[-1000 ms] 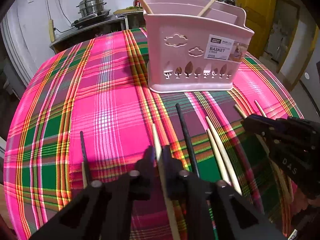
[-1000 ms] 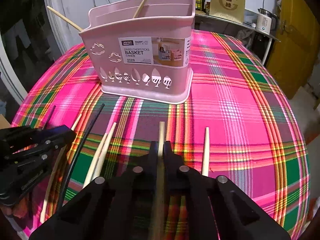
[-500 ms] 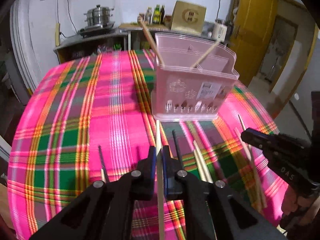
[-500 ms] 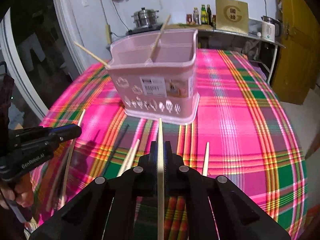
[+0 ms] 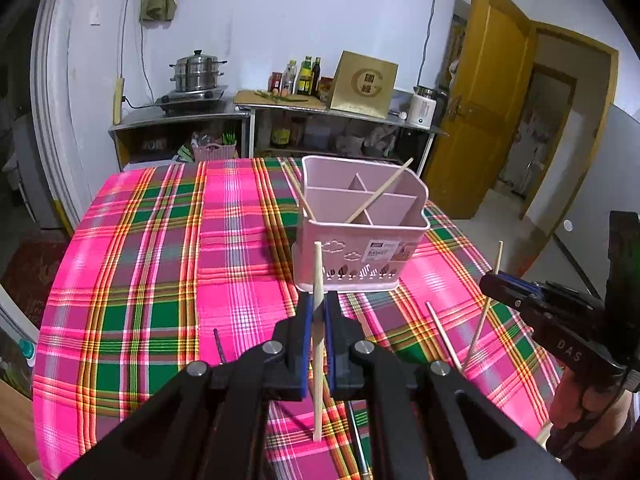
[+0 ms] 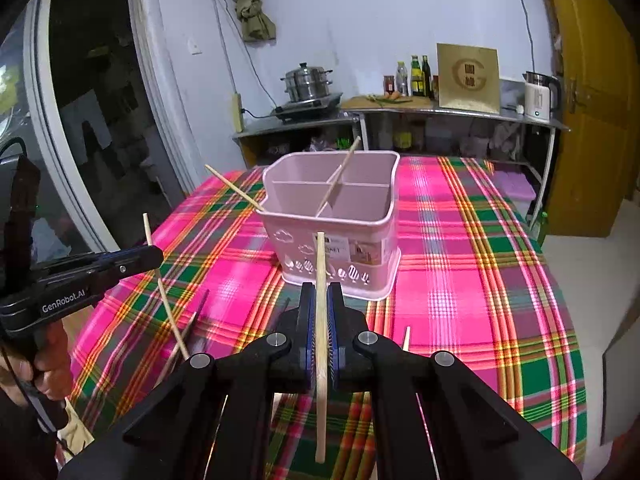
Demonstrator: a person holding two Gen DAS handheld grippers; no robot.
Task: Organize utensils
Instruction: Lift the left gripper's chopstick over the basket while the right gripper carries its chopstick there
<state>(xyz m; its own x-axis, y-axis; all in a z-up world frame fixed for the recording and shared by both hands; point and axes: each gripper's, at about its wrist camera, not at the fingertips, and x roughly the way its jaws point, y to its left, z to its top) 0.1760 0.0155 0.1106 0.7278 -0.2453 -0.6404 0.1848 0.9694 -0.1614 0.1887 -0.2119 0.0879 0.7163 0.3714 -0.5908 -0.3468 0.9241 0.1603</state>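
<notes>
I hold both tongs raised above the desk (image 5: 132, 280), higher than before, left tongs (image 5: 316, 316) and right tongs (image 6: 320, 304) each clamped on one upright chopstick (image 5: 318, 280) (image 6: 320, 272), facing the pink basket (image 5: 360, 236) near the far edge.

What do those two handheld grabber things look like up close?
Both are matte black plastic. Each has two angular finger arms with silver round bolts at the joints and blue pads inside the fingertips. The left gripper reads "GenRobot.AI" in white on its side; the right gripper shows raised letters "DAS". Bare hands hold their black pistol-style handles, and a black cable trails beside the left one.
</notes>
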